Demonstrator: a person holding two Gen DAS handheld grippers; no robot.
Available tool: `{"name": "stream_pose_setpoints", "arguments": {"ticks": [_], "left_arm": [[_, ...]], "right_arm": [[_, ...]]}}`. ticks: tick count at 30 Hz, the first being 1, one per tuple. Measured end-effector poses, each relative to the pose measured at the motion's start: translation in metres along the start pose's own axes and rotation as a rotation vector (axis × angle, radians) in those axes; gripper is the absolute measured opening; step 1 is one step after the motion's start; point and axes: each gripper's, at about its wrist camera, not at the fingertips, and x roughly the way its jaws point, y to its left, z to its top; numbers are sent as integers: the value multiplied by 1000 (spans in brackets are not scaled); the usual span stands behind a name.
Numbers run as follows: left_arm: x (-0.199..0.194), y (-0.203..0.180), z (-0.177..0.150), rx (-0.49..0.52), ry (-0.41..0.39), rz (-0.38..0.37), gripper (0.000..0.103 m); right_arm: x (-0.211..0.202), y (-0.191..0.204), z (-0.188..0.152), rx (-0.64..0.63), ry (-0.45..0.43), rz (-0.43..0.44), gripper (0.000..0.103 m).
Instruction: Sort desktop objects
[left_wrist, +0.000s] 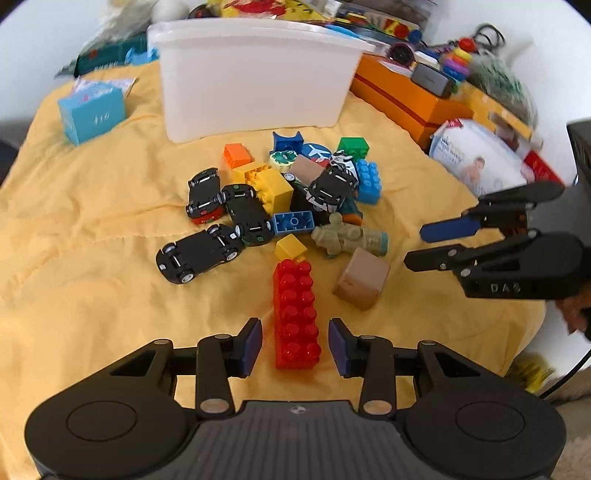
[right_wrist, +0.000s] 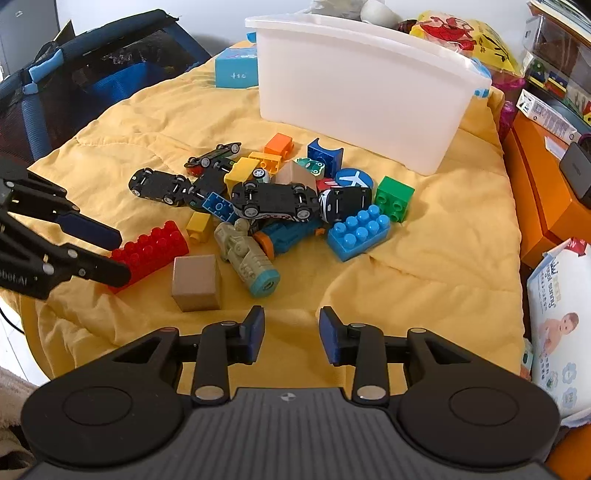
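Note:
A long red studded brick (left_wrist: 295, 314) lies on the yellow cloth (left_wrist: 92, 258) between the fingers of my left gripper (left_wrist: 295, 347). There are gaps on both sides, so the gripper is open. From the right wrist view the same gripper (right_wrist: 114, 253) straddles the red brick's (right_wrist: 151, 245) end. My right gripper (right_wrist: 291, 332) stands open over bare cloth, just short of a brown cube (right_wrist: 195, 282) and a tan toy vehicle (right_wrist: 245, 254). Behind them is a pile of black toy cars (right_wrist: 275, 201) and coloured bricks. A white bin (right_wrist: 362, 96) stands at the back.
A light blue box (left_wrist: 90, 110) sits at the far left beside the bin. An orange box (left_wrist: 406, 99) and a wipes packet (left_wrist: 480, 155) crowd the right edge. Clutter of toys and bags lies behind the bin. A dark mesh chair (right_wrist: 92, 74) stands left of the table.

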Motion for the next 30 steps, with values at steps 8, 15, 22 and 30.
{"name": "stream_pose_setpoints", "arguments": {"ticks": [8,15,22,30], "left_arm": [[-3,-6,-4,43,-8,27,43],[-5,-6,-1,60,-24,49,43],[0,-6,3,87,-22,39,44],[3,-3,2,105,-12,26,44]], "right_arm": [[-6,6,-9,40,1,-15,40],[-12,10,-11,103,-20,-32,40],[-22,8,-6,137,-63,-69,44],[-19,4,-4,143,-57,-90,44]]}}
